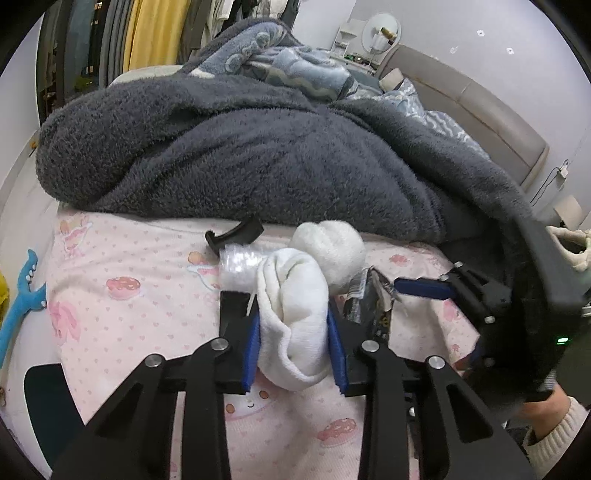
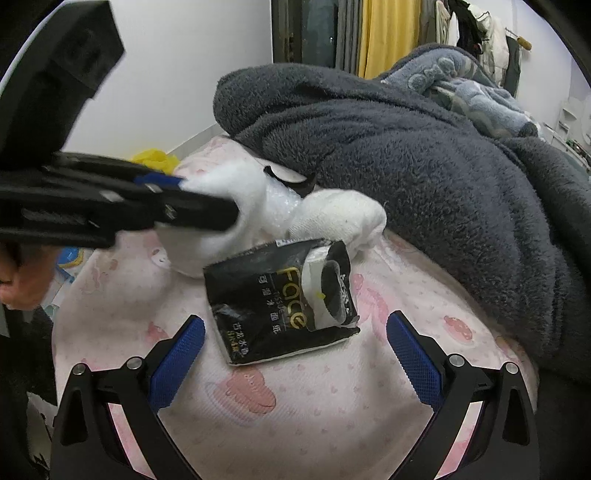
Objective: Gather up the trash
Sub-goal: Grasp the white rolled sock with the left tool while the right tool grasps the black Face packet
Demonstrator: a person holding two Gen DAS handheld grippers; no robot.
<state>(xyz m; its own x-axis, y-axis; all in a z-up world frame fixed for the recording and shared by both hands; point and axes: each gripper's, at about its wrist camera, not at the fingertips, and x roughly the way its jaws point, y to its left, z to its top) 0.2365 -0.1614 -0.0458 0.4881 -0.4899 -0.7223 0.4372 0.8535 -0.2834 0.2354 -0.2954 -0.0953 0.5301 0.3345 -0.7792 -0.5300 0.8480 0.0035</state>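
On the pink sheet, my left gripper (image 1: 295,332) is shut on a rolled white sock (image 1: 295,306), with both blue pads pressing its sides. A second white sock bundle (image 1: 328,251) lies just beyond it, beside a wad of clear plastic wrap (image 1: 240,266) and a black clip (image 1: 236,232). A torn black tissue packet (image 2: 273,306) with gold "Face" lettering lies flat between the wide-apart fingers of my open right gripper (image 2: 295,319); the pads do not touch it. In the right wrist view the left gripper (image 2: 207,199) comes in from the left, clamped on the sock (image 2: 207,240).
A bulky dark grey fleece blanket (image 1: 258,147) is heaped right behind the items. Past it lie blue bedding (image 1: 295,70) and a padded headboard (image 1: 480,107). A blue toy (image 1: 22,306) lies off the bed's left edge. Clothes (image 2: 384,33) hang behind.
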